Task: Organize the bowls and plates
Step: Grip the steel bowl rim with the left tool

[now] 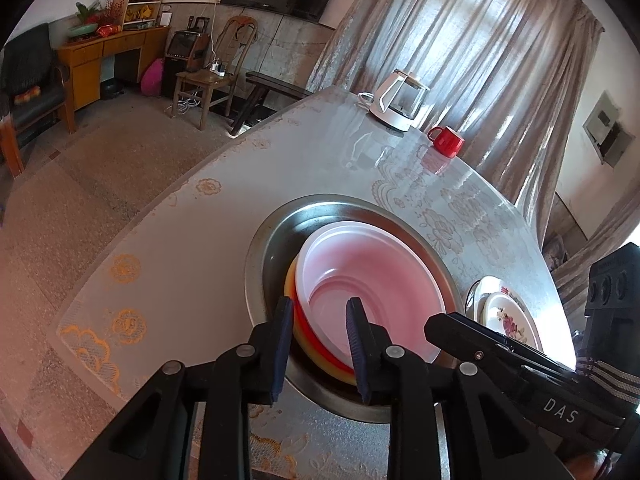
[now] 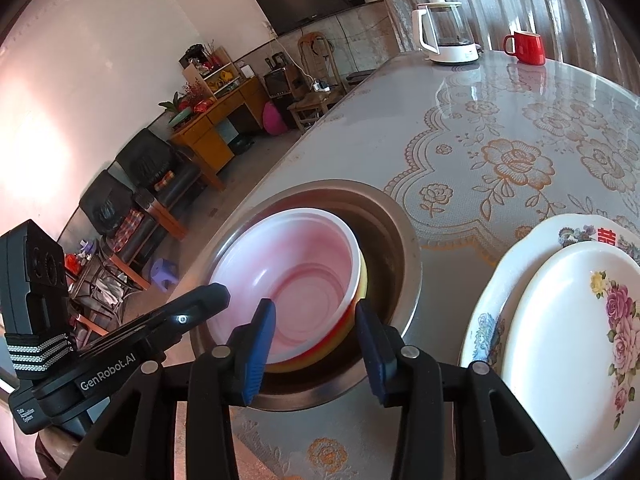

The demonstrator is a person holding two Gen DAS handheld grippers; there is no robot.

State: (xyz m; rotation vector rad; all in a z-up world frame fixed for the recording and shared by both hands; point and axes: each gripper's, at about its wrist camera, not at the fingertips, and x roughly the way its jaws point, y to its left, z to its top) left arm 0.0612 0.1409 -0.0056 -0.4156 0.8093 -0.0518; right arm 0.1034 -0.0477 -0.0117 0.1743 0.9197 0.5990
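Just ahead, the pink bowl's (image 1: 372,280) near rim sits between each open hand-held gripper's (image 1: 320,354) pads.

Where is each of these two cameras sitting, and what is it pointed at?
Left wrist view: sits on the left gripper, looking down along its fingers at the stacked plastic bowls in the metal basin; the right gripper's black body shows at its right.
Right wrist view: sits on the right gripper, facing the same bowls, flowered plates beside them; the left gripper's body shows at its left.
Both share the bowls, basin, plates, kettle and red mug.
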